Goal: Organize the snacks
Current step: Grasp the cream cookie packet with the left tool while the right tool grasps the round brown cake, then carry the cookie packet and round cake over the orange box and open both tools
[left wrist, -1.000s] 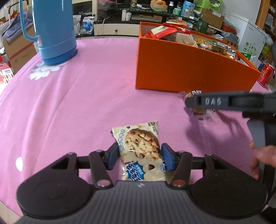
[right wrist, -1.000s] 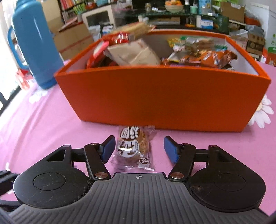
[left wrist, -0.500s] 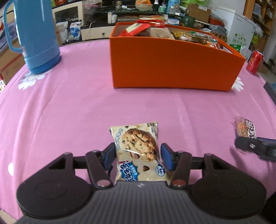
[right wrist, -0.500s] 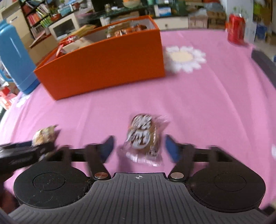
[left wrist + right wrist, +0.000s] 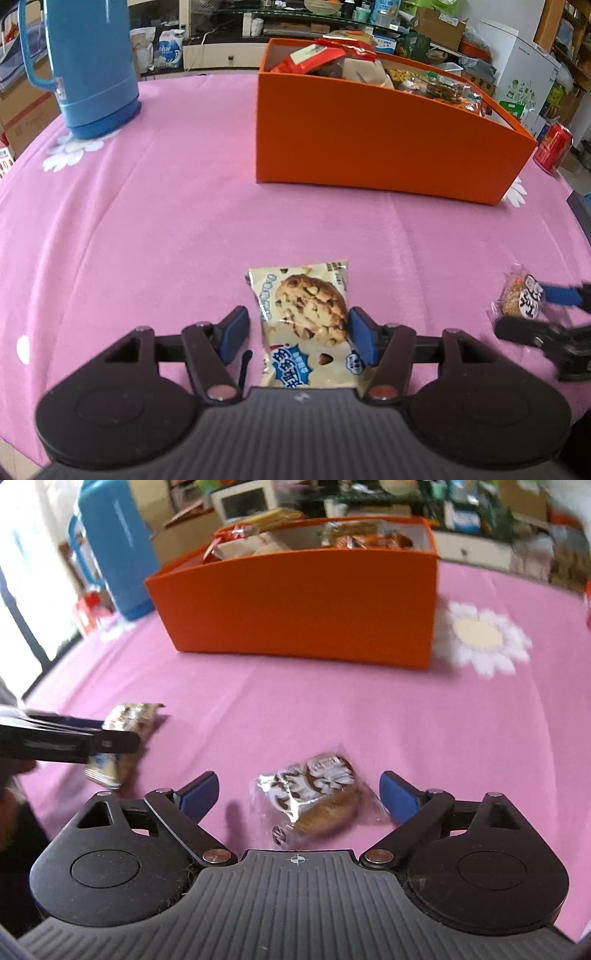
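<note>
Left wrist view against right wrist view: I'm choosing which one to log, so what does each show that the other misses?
Only the left wrist view shows the red can whole and the cookie packet's printed face, between the left gripper pads. Only the right wrist view shows the big daisy print and the brown snack lying between the right gripper's open pads. Both show the orange box, blue thermos and pink tablecloth.

Worktop point(image 5: 147, 229): snack box point(image 5: 369, 140) at back, packets inside; flask point(image 5: 92, 66) far left of box; can point(image 5: 553, 147) right of it. In front: cookie packet point(image 5: 303, 321) left, cake packet point(image 5: 314, 797) right, well apart.
</note>
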Demonstrator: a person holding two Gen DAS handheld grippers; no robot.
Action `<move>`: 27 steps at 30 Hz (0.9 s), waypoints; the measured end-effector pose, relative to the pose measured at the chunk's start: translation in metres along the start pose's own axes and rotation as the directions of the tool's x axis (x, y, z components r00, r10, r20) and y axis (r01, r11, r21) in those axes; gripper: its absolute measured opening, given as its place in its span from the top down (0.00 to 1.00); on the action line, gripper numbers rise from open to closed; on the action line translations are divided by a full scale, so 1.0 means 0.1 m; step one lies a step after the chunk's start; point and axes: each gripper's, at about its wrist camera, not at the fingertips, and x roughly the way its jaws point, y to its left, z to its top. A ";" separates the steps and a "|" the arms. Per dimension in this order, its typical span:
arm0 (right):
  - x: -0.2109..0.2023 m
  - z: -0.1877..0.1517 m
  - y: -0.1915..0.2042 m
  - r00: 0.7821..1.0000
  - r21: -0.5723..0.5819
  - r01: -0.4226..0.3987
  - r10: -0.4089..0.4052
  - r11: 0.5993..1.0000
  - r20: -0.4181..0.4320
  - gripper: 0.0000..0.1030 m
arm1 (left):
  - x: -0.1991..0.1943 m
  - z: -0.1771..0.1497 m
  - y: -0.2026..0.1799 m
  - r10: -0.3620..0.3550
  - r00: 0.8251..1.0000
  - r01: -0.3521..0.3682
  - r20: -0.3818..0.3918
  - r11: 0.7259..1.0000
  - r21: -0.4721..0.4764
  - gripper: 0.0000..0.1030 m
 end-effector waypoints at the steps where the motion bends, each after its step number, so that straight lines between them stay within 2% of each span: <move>1: -0.04 -0.03 0.00 1.000 0.029 -0.010 0.010 1.000 0.000 0.18 | 0.00 0.00 0.00 0.002 1.000 -0.002 0.000 1.000 0.003 0.42; 3: -0.12 -0.12 0.04 1.000 0.071 -0.009 0.008 0.997 0.015 0.18 | 0.00 0.01 0.00 0.001 1.000 -0.001 0.000 1.000 0.003 0.40; 5: -0.16 -0.16 0.06 0.998 0.055 0.047 -0.049 0.997 0.041 0.18 | -0.02 0.00 0.01 -0.003 1.000 0.003 0.008 1.000 0.006 0.36; 6: -0.17 -0.15 0.07 0.996 0.040 0.071 -0.073 0.997 0.051 0.17 | -0.04 0.00 0.01 0.000 1.000 0.000 0.013 1.000 0.005 0.31; 9: -0.07 -0.04 0.08 0.996 0.037 0.084 -0.085 0.996 0.041 0.17 | -0.02 0.01 0.02 0.004 1.000 -0.004 0.004 1.000 -0.013 0.29; 12: 0.03 -0.02 0.11 0.996 0.027 0.088 -0.089 0.996 0.019 0.25 | 0.02 -0.01 -0.01 0.018 1.000 -0.017 0.003 1.000 -0.007 0.29; 14: 0.06 -0.05 0.18 0.990 -0.021 0.140 -0.139 0.990 0.030 0.33 | 0.05 -0.02 -0.05 0.047 0.999 -0.047 0.009 0.999 0.024 0.29; 15: 0.05 -0.07 0.21 0.986 -0.040 0.164 -0.162 0.986 0.034 0.41 | 0.05 -0.03 -0.07 0.063 0.998 -0.064 0.014 0.997 0.045 0.31; 17: 0.03 -0.12 0.24 0.977 -0.066 0.210 -0.208 0.975 0.046 0.55 | 0.03 -0.05 -0.10 0.052 0.998 -0.054 0.027 0.996 0.075 0.49; 18: 0.01 -0.13 0.23 0.976 -0.057 0.214 -0.212 0.975 0.046 0.58 | 0.02 -0.04 -0.10 0.047 0.999 -0.049 0.023 0.996 0.079 0.52; 27: -0.25 -0.21 0.09 0.983 0.101 0.168 -0.174 0.981 0.051 0.61 | -0.10 -0.02 -0.04 0.041 0.999 -0.043 0.026 0.998 0.051 0.52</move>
